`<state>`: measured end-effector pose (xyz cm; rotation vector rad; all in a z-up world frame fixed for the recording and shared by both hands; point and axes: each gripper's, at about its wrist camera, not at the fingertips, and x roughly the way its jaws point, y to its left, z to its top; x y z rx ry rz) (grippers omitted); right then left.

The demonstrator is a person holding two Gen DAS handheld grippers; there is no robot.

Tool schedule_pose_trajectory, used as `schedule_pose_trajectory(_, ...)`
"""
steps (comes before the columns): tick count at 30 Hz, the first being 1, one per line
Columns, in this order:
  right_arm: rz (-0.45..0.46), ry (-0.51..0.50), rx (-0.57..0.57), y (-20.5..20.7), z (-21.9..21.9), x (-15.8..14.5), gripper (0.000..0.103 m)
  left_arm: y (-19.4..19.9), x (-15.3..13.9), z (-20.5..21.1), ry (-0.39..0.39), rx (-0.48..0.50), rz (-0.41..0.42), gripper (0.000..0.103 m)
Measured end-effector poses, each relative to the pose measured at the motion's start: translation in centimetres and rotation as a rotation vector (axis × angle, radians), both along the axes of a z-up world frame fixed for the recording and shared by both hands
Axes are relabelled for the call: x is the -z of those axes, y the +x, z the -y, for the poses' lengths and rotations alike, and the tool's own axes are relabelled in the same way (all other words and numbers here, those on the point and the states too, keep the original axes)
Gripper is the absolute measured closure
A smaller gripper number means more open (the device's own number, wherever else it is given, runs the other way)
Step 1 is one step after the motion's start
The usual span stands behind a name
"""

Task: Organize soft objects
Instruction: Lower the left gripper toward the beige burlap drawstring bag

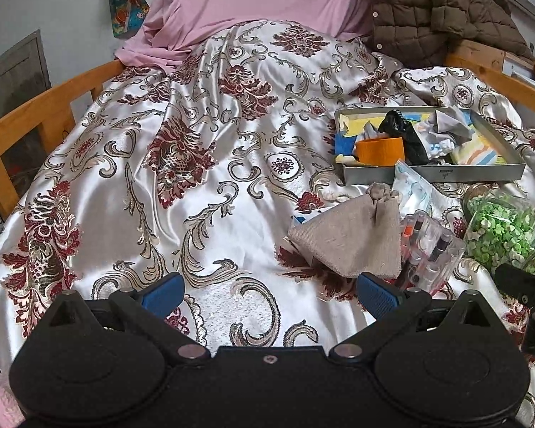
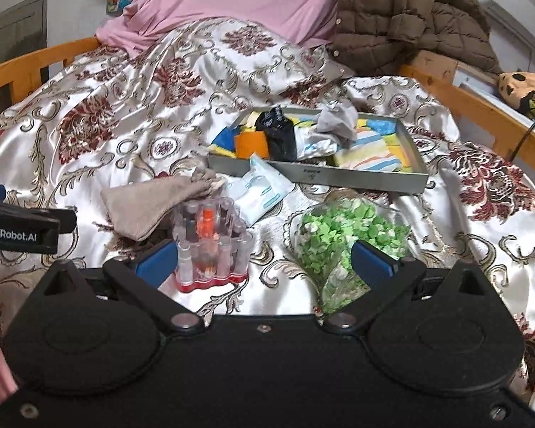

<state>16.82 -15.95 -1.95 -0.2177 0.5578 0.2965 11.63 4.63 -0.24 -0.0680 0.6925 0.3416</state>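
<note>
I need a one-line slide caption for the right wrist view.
Open right claw above a floral bedspread, facing a vial case, green-filled bag and grey tray.

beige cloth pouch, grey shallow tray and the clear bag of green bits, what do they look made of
Beige cloth pouch: coarse woven fabric, linen or burlap by its matte weave.
Grey shallow tray: thin straight walls with a matte finish; painted metal or stiff card, hard to tell.
Clear bag of green bits: glossy transparent plastic film; the bits look like folded paper or foam.

Silver bedspread (image 1: 231, 185) – maroon damask; beige pouch (image 1: 353, 239), grey tray (image 2: 356, 176).
</note>
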Motion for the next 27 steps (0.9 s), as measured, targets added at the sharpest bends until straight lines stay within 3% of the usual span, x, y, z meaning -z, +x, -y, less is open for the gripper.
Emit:
schedule_pose_trajectory(12,-0.026,-0.007,-0.087,2.5,-0.5,0.1,0.001,1.6,-0.3,-0.4,0.035,0.033,-0.023,0.001)
schedule_pose_trajectory(19,-0.004,-0.010,-0.132,4.3,-1.0,0.1,0.001,3.1,-0.3,0.3,0.090,0.141,-0.032,0.001)
schedule_pose_trajectory(27,0.079,-0.092,-0.135,6.5,-1.0,0.2,0.001,5.9,-0.4,0.9,0.171,0.327,0.007,0.001)
